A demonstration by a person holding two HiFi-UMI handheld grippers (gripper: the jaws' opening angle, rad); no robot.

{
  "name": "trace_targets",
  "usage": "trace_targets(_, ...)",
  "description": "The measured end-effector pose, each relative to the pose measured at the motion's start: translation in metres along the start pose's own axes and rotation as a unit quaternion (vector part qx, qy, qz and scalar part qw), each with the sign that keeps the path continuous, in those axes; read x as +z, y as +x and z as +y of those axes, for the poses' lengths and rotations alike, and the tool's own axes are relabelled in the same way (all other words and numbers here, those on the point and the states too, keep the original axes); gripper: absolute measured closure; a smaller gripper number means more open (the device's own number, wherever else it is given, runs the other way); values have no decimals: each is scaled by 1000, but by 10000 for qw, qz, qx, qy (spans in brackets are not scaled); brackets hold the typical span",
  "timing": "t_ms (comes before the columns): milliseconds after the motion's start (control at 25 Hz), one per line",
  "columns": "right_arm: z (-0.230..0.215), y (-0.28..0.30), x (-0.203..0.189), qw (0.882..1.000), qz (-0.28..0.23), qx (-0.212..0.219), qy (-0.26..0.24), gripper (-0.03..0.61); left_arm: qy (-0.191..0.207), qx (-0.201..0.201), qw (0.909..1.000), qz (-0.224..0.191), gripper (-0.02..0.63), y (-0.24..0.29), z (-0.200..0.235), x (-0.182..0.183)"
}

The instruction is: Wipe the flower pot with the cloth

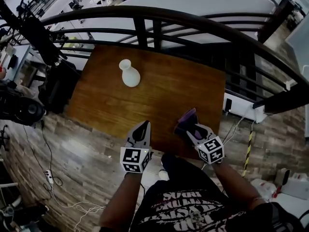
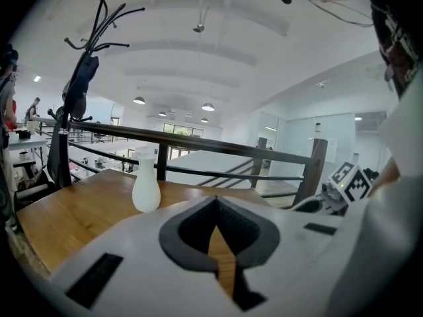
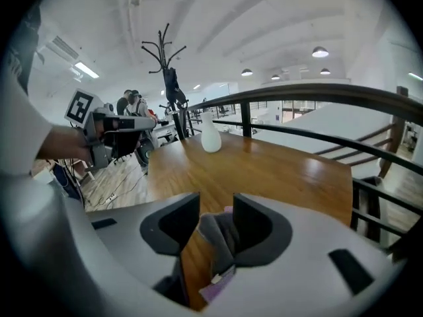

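The right gripper is hanging over the near edge of the table with its jaws partly apart. The purple cloth is sitting between them, leaning on one jaw and clear of the other. The left gripper, near it at the same edge, is hovering with jaws together and nothing in them, and the white pot is standing upright toward the table's far side, well apart from both.
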State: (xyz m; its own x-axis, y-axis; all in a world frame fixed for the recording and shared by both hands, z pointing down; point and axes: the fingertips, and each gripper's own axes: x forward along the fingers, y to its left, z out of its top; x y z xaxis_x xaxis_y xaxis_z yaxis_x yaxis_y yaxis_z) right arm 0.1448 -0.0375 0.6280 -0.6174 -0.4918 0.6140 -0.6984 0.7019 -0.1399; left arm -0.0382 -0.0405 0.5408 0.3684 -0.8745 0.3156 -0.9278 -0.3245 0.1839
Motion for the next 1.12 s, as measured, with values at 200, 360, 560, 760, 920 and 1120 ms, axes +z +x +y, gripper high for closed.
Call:
trace_targets(200, -32, 35, -39, 9956, 926, -148, -56, 358, -142, -28, 9998, 137, 615, 41, 13, -17)
trace_targets(360, -49, 60, -73, 9849, 1706, -257, -141, 311, -220, -39, 9993, 304, 615, 61, 26, -30)
trace_targets(560, -56, 88, -96, 9755, 2187, -226, -127, 301, -215, -16, 9975, 665, 615, 87, 38, -43)
trace_targets(760, -51, 99, -85, 9734, 2267, -205, -276, 350, -275, -200, 9941, 1033, 615, 118, 36, -63)
trace_targets(920, -46, 103, -82, 9739, 2219, -65, -481, 497, -237, -471, 9896, 1337, 615, 140, 22, -73)
trace_targets(1120, -59, 102, -40, 9860, 1640, -171, 258, 502, -113, -751, 9882, 1329, 615, 158, 17, -53)
